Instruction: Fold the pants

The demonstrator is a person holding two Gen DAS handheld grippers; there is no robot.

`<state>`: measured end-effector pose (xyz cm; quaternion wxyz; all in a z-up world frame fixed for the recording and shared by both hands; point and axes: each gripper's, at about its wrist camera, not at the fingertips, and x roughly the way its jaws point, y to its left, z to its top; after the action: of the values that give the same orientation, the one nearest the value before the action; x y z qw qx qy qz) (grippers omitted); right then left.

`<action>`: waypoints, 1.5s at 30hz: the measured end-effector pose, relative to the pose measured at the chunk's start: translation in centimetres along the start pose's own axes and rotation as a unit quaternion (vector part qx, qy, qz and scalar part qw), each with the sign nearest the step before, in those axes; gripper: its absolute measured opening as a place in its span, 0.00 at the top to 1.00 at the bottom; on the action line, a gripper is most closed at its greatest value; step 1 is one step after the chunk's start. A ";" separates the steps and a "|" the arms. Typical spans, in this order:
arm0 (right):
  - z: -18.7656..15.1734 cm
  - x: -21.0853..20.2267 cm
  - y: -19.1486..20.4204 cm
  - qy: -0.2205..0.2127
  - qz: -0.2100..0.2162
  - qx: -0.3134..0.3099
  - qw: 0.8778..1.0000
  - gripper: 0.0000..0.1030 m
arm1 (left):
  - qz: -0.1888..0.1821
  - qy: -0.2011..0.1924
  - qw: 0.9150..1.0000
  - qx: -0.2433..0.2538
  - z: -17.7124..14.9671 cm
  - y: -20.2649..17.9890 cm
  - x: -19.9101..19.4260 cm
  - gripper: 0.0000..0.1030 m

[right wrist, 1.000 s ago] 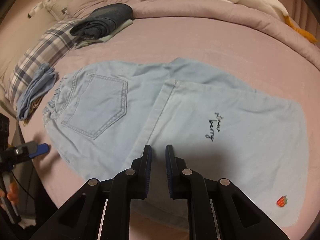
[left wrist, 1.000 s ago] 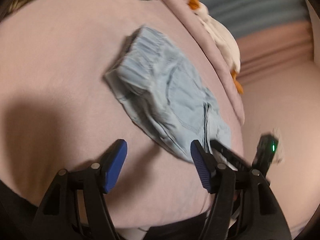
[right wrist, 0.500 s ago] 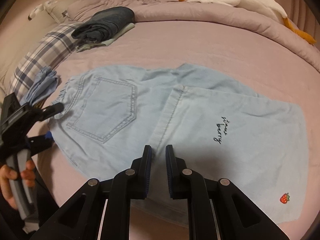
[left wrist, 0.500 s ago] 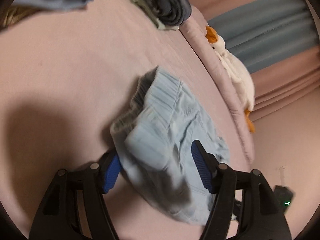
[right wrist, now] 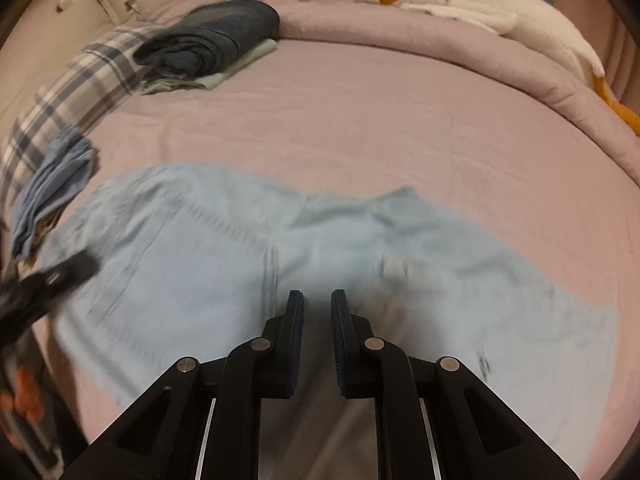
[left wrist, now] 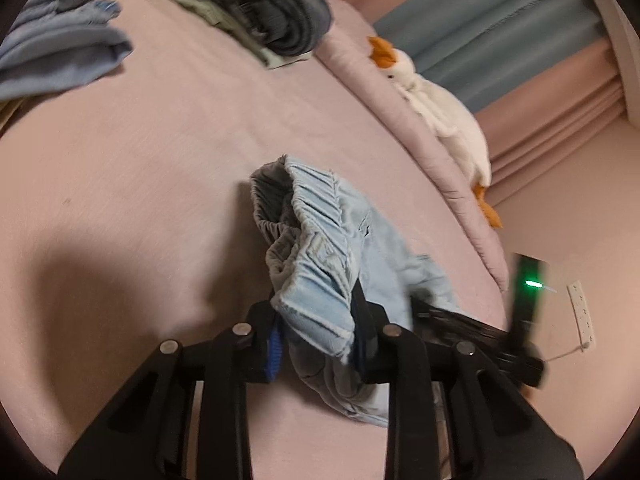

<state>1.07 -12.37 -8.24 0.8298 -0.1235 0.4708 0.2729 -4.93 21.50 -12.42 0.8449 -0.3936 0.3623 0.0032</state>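
Observation:
Light blue denim pants (right wrist: 200,240) lie spread on the pink bed (right wrist: 360,120), blurred in the right wrist view. Their elastic waistband (left wrist: 316,240) is bunched and raised off the sheet in the left wrist view. My left gripper (left wrist: 316,332) is closing, and its blue pads press the waistband's end from both sides. It also shows as a dark blur at the pants' left edge (right wrist: 52,280). My right gripper (right wrist: 317,304) hovers over the middle of the pants, shut to a thin gap. I see no cloth in that gap.
A dark folded stack (right wrist: 212,36) and a folded blue garment (right wrist: 52,184) sit at the bed's far left by a plaid pillow (right wrist: 72,92). A white goose plush (right wrist: 480,12) lies on the rolled duvet (right wrist: 400,40) along the far edge. A wall socket (left wrist: 580,312) is at right.
My left gripper went from open beside the pants to closing on the waistband, which is now bunched and lifted. In the right wrist view the pants slid toward the camera and blurred.

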 end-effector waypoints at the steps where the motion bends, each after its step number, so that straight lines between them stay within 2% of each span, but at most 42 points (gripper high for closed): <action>1: 0.3 1.0 0.0 0.015 -0.003 0.004 1.000 0.87 | -0.001 0.000 1.000 0.004 0.0 -0.2 0.0 0.75; 2: 0.5 2.2 0.0 0.035 -0.005 0.003 0.999 0.87 | -0.004 -0.002 1.000 0.010 0.1 -0.5 -0.1 0.75; 7: 0.1 0.6 0.9 0.043 -0.013 -0.013 0.999 0.87 | -0.017 -0.007 1.000 0.020 0.5 -1.6 -0.6 0.75; 10: -2.5 -1.8 2.4 0.039 0.001 -0.031 0.999 0.87 | -0.018 -0.010 0.999 0.043 0.6 -3.1 -0.6 0.75; 12: -4.7 -2.0 3.5 0.061 0.006 -0.045 0.997 0.87 | -0.016 -0.010 0.998 0.058 0.4 -3.9 -0.5 0.75; 14: -6.5 -2.1 4.8 0.062 -0.018 -0.076 0.995 0.87 | -0.020 -0.010 0.997 0.070 0.3 -5.0 -0.4 0.75; 16: -6.8 -2.4 5.0 0.061 -0.024 -0.083 0.994 0.87 | -0.025 -0.013 0.996 0.087 0.5 -6.2 -0.7 0.75; 19: -7.2 -4.9 3.4 0.039 0.051 -0.033 0.997 0.87 | -0.035 -0.020 0.991 0.126 0.4 -8.7 -1.1 0.75; 22: -8.7 -8.2 0.2 -0.026 0.072 0.029 0.997 0.87 | -0.054 -0.016 0.987 0.153 0.0 -11.5 -0.6 0.76; 24: -10.0 -8.8 -2.8 -0.041 0.098 0.091 0.990 0.87 | -0.068 -0.010 0.982 0.174 -0.5 -13.6 0.0 0.76; 28: -13.6 -8.6 -9.3 -0.060 0.161 0.236 0.957 0.83 | -0.090 0.008 0.971 0.223 -2.5 -17.9 1.9 0.76; 30: -15.4 -8.8 -11.8 -0.077 0.195 0.302 0.930 0.56 | -0.095 0.020 0.963 0.251 -4.0 -19.8 3.4 0.76; 31: -16.1 -8.8 -12.6 -0.087 0.213 0.333 0.915 0.50 | -0.098 0.034 0.959 0.265 -5.0 -20.9 4.5 0.76; 32: -17.4 -8.9 -14.3 -0.105 0.243 0.376 0.888 0.48 | -0.099 0.045 0.955 0.275 -5.8 -21.6 5.3 0.75; 33: -18.2 -9.0 -15.0 -0.118 0.268 0.401 0.868 0.48 | -0.100 0.057 0.952 0.285 -6.6 -22.2 6.3 0.75; 34: -19.3 -8.9 -16.1 -0.135 0.303 0.433 0.838 0.47 | -0.099 0.070 0.947 0.298 -7.5 -22.9 7.3 0.74; 36: -20.6 -8.8 -16.9 -0.159 0.351 0.471 0.794 0.44 | -0.093 0.091 0.938 0.322 -9.2 -23.6 9.3 0.71; 38: -21.9 -8.7 -17.9 -0.178 0.390 0.495 0.755 0.38 | -0.087 0.137 0.927 0.338 -10.8 -23.8 11.8 0.60; 39: -22.3 -8.7 -17.7 -0.182 0.402 0.501 0.745 0.32 | -0.073 0.162 0.923 0.341 -11.8 -23.7 13.1 0.51; 41: -22.8 -8.1 -18.2 -0.180 0.424 0.524 0.716 0.30 | -0.072 0.192 0.917 0.341 -12.7 -23.0 14.1 0.45; 43: -22.7 -7.9 -18.5 -0.174 0.425 0.530 0.713 0.28 | -0.075 0.192 0.915 0.347 -13.0 -22.4 13.8 0.40; 45: -22.5 -8.1 -18.1 -0.150 0.402 0.527 0.734 0.28 | -0.088 0.194 0.916 0.341 -12.3 -21.4 12.7 0.32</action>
<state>-7.99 -40.35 -14.18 0.6351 0.5766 0.4142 0.3043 3.12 -5.06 -11.30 0.8377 -0.1052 0.4621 -0.2713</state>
